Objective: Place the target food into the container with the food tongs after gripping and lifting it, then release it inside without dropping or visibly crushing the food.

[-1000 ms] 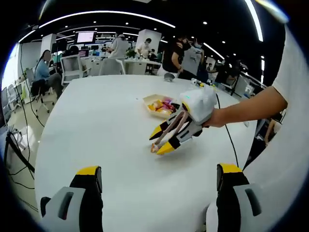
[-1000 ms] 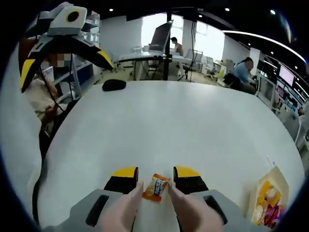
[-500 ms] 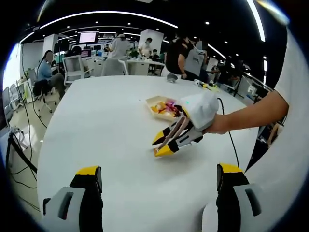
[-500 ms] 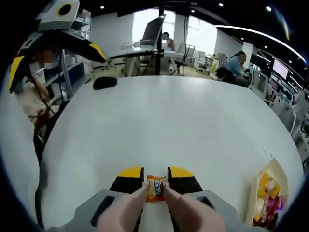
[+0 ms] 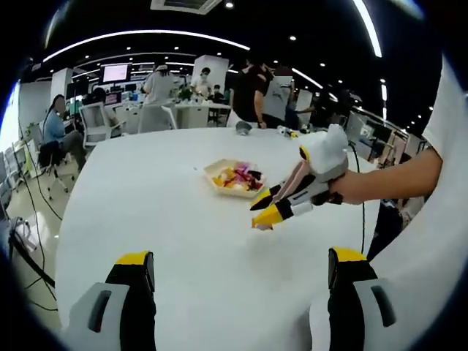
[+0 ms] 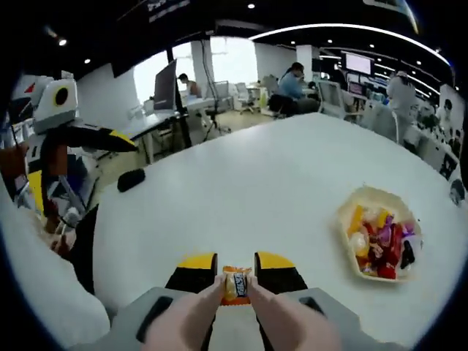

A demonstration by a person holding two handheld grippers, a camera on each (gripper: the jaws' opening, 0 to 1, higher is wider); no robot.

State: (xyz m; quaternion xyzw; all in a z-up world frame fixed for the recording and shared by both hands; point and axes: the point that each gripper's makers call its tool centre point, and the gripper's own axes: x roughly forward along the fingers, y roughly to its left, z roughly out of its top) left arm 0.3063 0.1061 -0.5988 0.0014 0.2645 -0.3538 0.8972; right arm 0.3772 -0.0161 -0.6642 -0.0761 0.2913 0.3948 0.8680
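**Right jaws pinching one wrapped candy; left jaws spread**

Jaws of the right gripper (image 6: 235, 269) found pressed against one orange-wrapped candy (image 6: 235, 284), pinched between two yellow tips, with the pale tongs (image 6: 191, 319) running along both jaws. Same gripper (image 5: 272, 210) noted in the left gripper view, held in a hand (image 5: 349, 186) above the white table (image 5: 161, 219), tips close together; candy too small to make out there. Contact between candy and table could not be determined.

Jaws of the left gripper (image 5: 241, 274) recorded spread wide, two yellow-tipped fingers well apart, nothing between them. Same gripper (image 6: 55, 157) seen at the left edge of the right gripper view, raised off the table (image 6: 241, 197).

One pale container (image 6: 349, 212) observed on the table, to the right of the pinched candy and well apart from it, holding a mix of wrapped sweets in yellow, red, purple and white. Same container (image 5: 213, 172) seen in the left gripper view, near the right gripper's tips.

One dark object (image 6: 131, 179) logged near the far table edge. Several persons and desks noted in the background.
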